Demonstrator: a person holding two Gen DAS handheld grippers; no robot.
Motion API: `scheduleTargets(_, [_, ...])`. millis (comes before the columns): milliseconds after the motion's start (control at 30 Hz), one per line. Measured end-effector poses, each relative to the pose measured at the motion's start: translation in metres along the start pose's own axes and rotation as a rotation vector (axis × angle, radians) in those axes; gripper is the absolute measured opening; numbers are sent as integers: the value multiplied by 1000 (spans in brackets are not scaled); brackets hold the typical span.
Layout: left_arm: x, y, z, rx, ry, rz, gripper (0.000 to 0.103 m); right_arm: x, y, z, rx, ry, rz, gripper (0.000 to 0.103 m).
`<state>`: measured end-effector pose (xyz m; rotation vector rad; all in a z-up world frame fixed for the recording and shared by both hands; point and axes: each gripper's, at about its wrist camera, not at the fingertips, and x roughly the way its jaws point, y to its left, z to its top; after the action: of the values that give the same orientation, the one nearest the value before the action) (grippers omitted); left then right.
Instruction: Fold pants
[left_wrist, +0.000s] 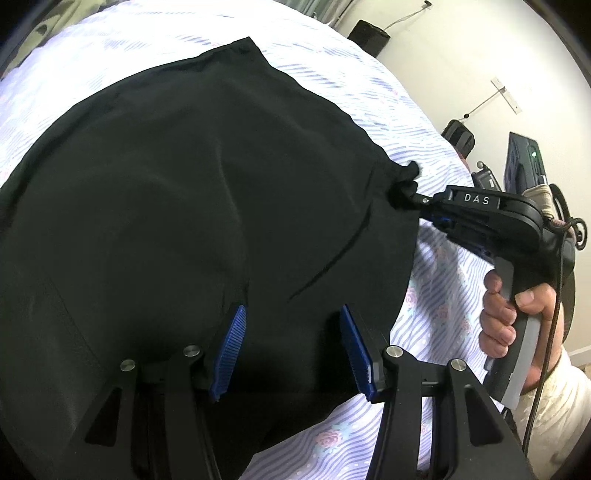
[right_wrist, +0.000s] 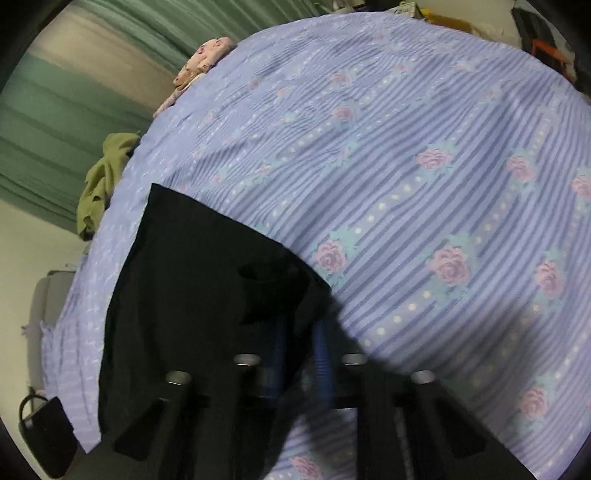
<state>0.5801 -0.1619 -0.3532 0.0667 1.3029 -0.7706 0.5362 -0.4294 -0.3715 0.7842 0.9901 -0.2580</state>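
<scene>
Black pants (left_wrist: 192, 206) lie spread on a bed with a lilac striped, rose-printed sheet (left_wrist: 417, 140). My left gripper (left_wrist: 291, 314) is open just above the pants near their near edge, with blue pads (left_wrist: 231, 347) apart and nothing between them. My right gripper (left_wrist: 402, 192) shows in the left wrist view, shut on a bunched corner of the pants at their right edge. In the right wrist view the right gripper (right_wrist: 299, 332) has black fabric pinched between its blue pads, and the pants (right_wrist: 177, 280) stretch away to the left.
The sheet (right_wrist: 406, 184) covers the bed to the right of the pants. A green cloth (right_wrist: 103, 184) and a floral cloth (right_wrist: 199, 62) lie at the bed's far edge. A black bag (right_wrist: 44, 432) sits on the floor. Dark objects (left_wrist: 524, 162) stand by the wall.
</scene>
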Motion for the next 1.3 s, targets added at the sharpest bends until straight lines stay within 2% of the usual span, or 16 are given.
scheduleTargets(133, [-1, -3, -6, 23, -1, -1, 52, -27, 1, -5, -22, -96, -48, 5])
scheduleTargets(333, [2, 3, -12, 10, 11, 32, 52, -21, -15, -14, 39, -59, -95, 8])
scheduleTargets(400, [0, 6, -15, -3, 13, 44, 52, -31, -19, -15, 61, -79, -122, 28])
scheduleTargets(433, [-3, 7, -16, -8, 13, 52, 52, -39, -20, -15, 67, -106, -173, 32])
scheduleTargets(500, [-12, 4, -17, -7, -1, 88, 52, -59, -19, -16, 56, -160, -281, 35])
scheduleTargets(533, [-23, 1, -20, 1, -29, 106, 52, -70, -16, -16, 34, -186, -306, 35])
scheduleTargets(567, [-31, -4, -20, 3, -53, 118, 53, -81, -12, -17, 5, -201, -314, 37])
scheduleTargets(667, [-67, -7, -32, -13, -144, 160, 59, -105, 13, -24, -114, -208, -298, 58])
scheduleTargets(733, [-95, -4, -46, -41, -199, 188, 61, -116, 36, -33, -215, -212, -288, 60])
scheduleTargets(900, [-155, 30, -100, -200, -290, 279, 68, -117, 94, -68, -387, -143, -169, 65])
scheduleTargets(1033, [-190, 79, -153, -396, -330, 345, 69, -94, 136, -105, -507, -55, -91, 65])
scheduleTargets(1167, [-210, 143, -204, -639, -374, 302, 69, -72, 181, -144, -626, 18, -23, 65])
scheduleTargets(1300, [-197, 187, -229, -794, -406, 201, 69, -54, 222, -177, -739, 70, 39, 65])
